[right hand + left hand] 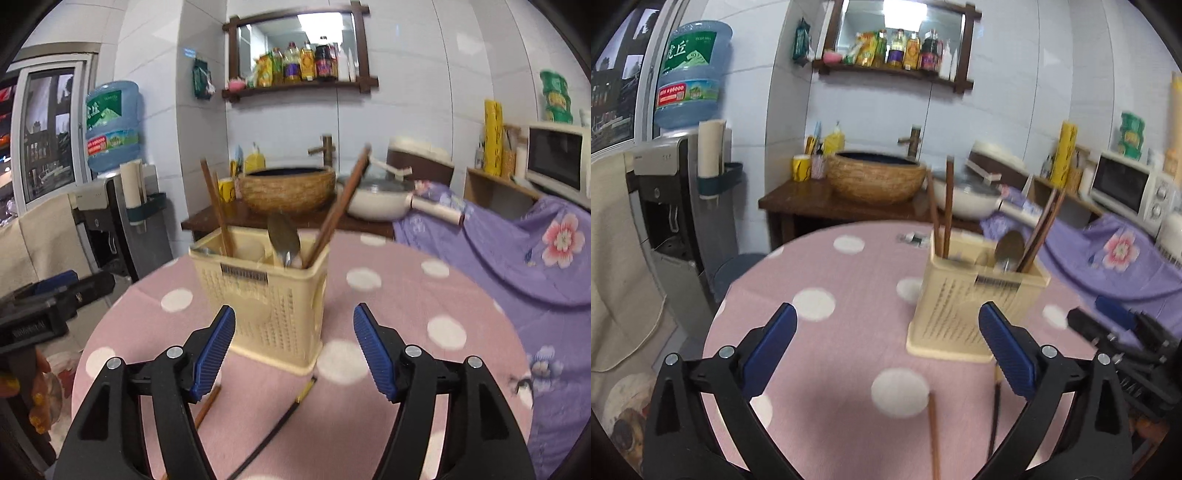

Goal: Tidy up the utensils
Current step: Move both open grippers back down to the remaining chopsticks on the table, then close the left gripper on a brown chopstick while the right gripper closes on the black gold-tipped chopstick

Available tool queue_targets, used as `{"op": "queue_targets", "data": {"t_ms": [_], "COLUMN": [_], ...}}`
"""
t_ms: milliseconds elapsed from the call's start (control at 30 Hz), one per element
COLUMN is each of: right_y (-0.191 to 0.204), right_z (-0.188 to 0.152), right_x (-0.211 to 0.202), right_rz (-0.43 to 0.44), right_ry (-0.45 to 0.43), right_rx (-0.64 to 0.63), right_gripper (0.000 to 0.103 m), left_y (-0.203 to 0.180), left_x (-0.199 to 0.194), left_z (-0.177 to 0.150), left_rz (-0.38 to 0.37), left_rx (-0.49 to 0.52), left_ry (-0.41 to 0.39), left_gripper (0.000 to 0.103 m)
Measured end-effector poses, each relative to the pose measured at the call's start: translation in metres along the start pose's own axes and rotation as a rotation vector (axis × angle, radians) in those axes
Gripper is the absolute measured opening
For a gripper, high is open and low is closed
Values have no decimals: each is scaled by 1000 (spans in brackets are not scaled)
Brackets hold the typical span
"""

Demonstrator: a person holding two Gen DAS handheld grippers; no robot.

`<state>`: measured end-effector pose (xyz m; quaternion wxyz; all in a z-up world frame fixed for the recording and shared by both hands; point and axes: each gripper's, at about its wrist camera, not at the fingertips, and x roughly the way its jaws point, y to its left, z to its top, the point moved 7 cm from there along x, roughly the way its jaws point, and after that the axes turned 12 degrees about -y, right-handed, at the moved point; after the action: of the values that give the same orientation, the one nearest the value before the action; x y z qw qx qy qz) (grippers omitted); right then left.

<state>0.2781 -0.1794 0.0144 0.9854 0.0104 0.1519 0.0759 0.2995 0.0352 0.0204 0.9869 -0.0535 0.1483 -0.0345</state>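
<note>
A cream plastic utensil holder [960, 314] [266, 295] stands on the round pink dotted table [849, 280] [406, 295]. Brown chopsticks [947, 206] [216, 206] and a metal spoon [1008, 245] [283, 232] stand in it. In front of the holder a brown chopstick [934, 435] [207, 404] and a dark chopstick [995, 417] [280, 417] lie loose on the cloth. My left gripper [886, 306] is open and empty, left of the holder. My right gripper [294, 310] is open and empty, just short of the holder and above the loose chopsticks.
Behind the table are a wooden counter with a woven basin [875, 177] and a white pan [376, 199]. A water dispenser [665, 206] stands at the left, a purple floral cloth [517, 251] and a microwave [1126, 184] at the right.
</note>
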Motion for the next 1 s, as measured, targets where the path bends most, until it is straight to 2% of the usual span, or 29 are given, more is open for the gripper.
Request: {"op": "queue_targets", "data": {"t_ms": [67, 300, 467, 633, 800, 1000], "right_y": [-3, -2, -10, -11, -5, -3], "right_z": [-18, -77, -102, -111, -112, -115], "right_x": [2, 13, 21, 31, 47, 69], "right_rz": [-13, -33, -63, -60, -54, -102], "right_ry": [53, 220, 302, 349, 389, 429], "right_rx": [21, 61, 102, 137, 166, 146], "right_gripper": [65, 65, 58, 51, 46, 38], "left_y": [-1, -3, -1, -6, -27, -50], "left_x": [3, 6, 10, 14, 18, 28], "left_z": [-25, -87, -116, -131, -134, -145], "left_rz": [6, -2, 10, -10, -42, -74], "left_rx": [19, 34, 24, 11, 63, 128], "left_ry": [61, 177, 243, 277, 291, 329], "left_gripper": [97, 97, 97, 97, 96, 82]}}
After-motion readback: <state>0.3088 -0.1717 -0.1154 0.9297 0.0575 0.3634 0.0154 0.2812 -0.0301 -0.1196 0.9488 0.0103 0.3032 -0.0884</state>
